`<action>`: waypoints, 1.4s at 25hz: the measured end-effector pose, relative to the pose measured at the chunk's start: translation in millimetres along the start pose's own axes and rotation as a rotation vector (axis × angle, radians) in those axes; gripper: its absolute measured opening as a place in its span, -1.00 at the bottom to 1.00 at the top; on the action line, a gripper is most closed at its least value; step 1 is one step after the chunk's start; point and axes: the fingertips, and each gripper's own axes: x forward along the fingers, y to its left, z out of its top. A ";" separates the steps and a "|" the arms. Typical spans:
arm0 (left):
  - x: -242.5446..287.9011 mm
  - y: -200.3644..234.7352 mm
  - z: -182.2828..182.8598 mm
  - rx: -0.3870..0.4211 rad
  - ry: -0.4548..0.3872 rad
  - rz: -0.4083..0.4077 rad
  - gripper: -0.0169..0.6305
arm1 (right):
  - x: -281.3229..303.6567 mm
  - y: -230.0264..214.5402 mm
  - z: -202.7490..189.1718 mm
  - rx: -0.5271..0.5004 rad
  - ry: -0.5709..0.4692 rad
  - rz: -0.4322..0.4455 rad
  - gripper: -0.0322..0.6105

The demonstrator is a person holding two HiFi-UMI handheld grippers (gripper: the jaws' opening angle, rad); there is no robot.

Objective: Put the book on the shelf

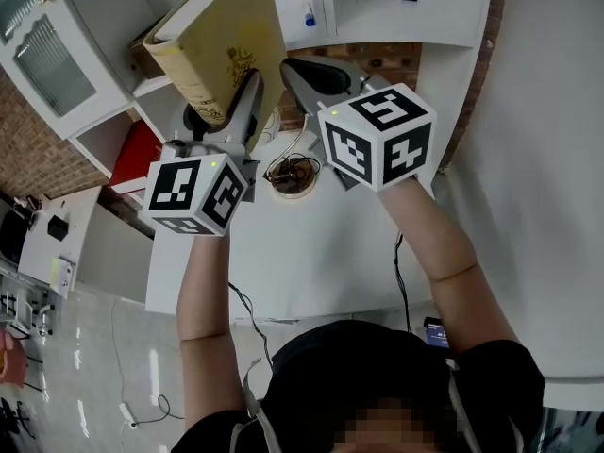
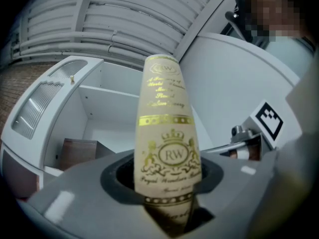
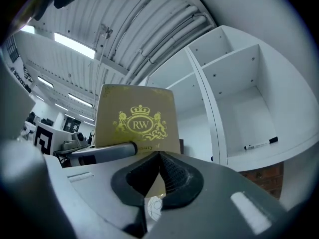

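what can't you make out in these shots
book lower end: left gripper view, sunk between the jaws of the left gripper
spine's small print: left gripper view, blurred
bowl contents: head view, too small
red thing: head view, partly behind a shelf board

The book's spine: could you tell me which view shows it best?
The left gripper view: the book stands spine-on between the jaws. The right gripper view shows only its cover; the head view shows it slanted.
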 end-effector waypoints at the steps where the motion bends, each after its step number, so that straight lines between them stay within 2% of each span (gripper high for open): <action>1: 2.7 1.6 2.6 0.004 -0.010 0.004 -0.29 | 2.3 -1.9 3.3 -0.005 -0.007 -0.005 -0.90; 8: 15.1 9.9 18.9 0.031 -0.070 0.015 -0.29 | 11.0 -14.2 10.3 -0.022 -0.039 -0.035 -0.90; 13: 13.1 15.0 33.5 -0.018 -0.109 -0.002 -0.28 | 14.7 -16.1 14.2 -0.036 -0.051 -0.036 -0.90; 16: 16.8 20.7 45.1 0.019 -0.139 0.005 -0.28 | 17.9 -17.1 20.2 -0.052 -0.068 -0.044 -0.90; 35: 75.9 38.2 28.0 -0.029 -0.118 0.000 -0.28 | 35.9 -46.4 20.3 -0.064 -0.052 -0.120 -0.90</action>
